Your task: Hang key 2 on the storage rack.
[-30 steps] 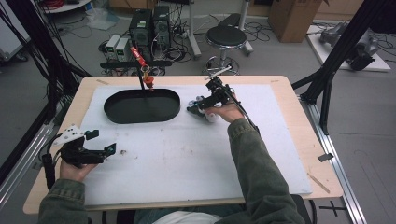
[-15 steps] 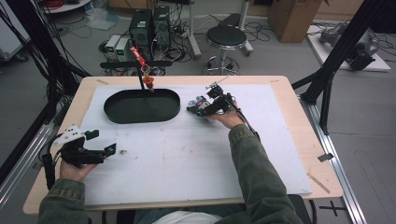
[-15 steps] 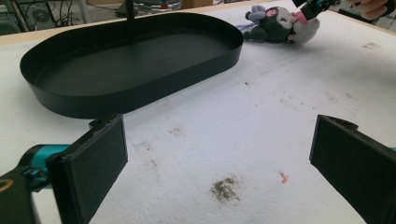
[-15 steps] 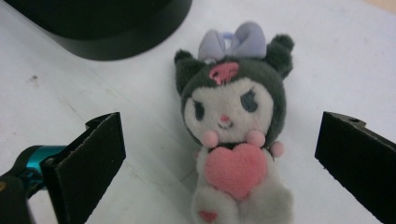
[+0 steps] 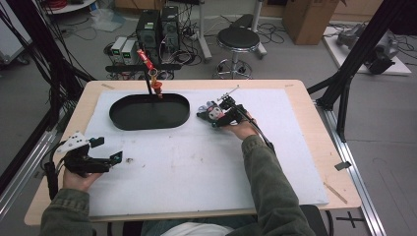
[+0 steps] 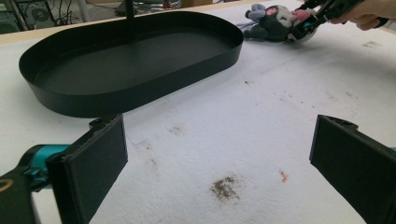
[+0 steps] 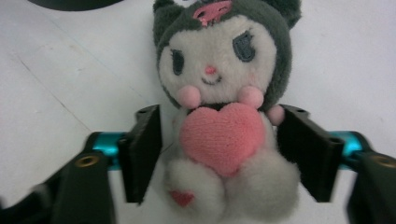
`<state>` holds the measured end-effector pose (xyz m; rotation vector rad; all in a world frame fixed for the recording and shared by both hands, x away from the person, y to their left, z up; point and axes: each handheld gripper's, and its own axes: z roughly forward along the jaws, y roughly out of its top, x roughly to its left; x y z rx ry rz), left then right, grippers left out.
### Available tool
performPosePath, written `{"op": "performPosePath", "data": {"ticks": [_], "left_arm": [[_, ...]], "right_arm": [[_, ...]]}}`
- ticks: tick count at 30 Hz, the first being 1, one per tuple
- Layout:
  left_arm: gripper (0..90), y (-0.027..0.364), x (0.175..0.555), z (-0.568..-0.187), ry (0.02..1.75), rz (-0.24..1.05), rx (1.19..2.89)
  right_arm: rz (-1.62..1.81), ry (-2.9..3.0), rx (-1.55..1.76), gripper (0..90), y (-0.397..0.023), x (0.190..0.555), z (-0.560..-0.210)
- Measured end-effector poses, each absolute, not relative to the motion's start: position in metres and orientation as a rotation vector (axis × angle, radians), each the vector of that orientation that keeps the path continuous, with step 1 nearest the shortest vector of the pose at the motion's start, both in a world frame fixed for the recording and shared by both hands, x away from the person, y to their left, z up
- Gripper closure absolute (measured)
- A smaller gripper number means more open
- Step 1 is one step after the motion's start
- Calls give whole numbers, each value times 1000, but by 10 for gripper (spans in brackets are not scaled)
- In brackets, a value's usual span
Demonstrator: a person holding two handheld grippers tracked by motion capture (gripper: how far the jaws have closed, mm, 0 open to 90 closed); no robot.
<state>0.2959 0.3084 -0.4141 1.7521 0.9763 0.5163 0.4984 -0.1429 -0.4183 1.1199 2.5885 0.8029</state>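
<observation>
table (image 5: 305, 162), black tray (image 5: 147, 120), plush toy (image 5: 210, 111)

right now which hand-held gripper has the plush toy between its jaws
The right hand-held gripper: its jaws flank the plush toy. The left hand-held gripper has nothing between them.

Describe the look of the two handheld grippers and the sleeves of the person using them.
Both grippers are black with flat rectangular black jaw pads on teal metal mounts with brass-coloured screws. The left gripper carries a pale grey three-cornered plate dotted with dark holes. A black cable trails from the right gripper along the forearm. Both arms wear olive-green sleeves.
</observation>
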Motion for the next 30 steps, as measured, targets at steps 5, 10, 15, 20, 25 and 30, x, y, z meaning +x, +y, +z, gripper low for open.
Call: {"op": "performPosePath", "data": {"ticks": [5, 10, 15, 20, 25, 30], "left_arm": [[45, 309, 296, -414, 977, 515, 1750], [45, 309, 296, -414, 976, 514, 1750], [45, 309, 296, -415, 978, 509, 1745], [45, 309, 297, -415, 976, 509, 1750], [45, 308, 297, -415, 976, 510, 1755], [46, 308, 297, -415, 976, 510, 1754]], "right_arm": [[807, 2576, 1094, 468, -144, 496, -420], [823, 2586, 1098, 481, -147, 495, -419], [866, 2583, 1098, 487, -146, 493, -415], [950, 2584, 1081, 489, -146, 488, -404], [1068, 2538, 1110, 494, -150, 484, -389], [1133, 2517, 1142, 495, -158, 483, -381]]}}
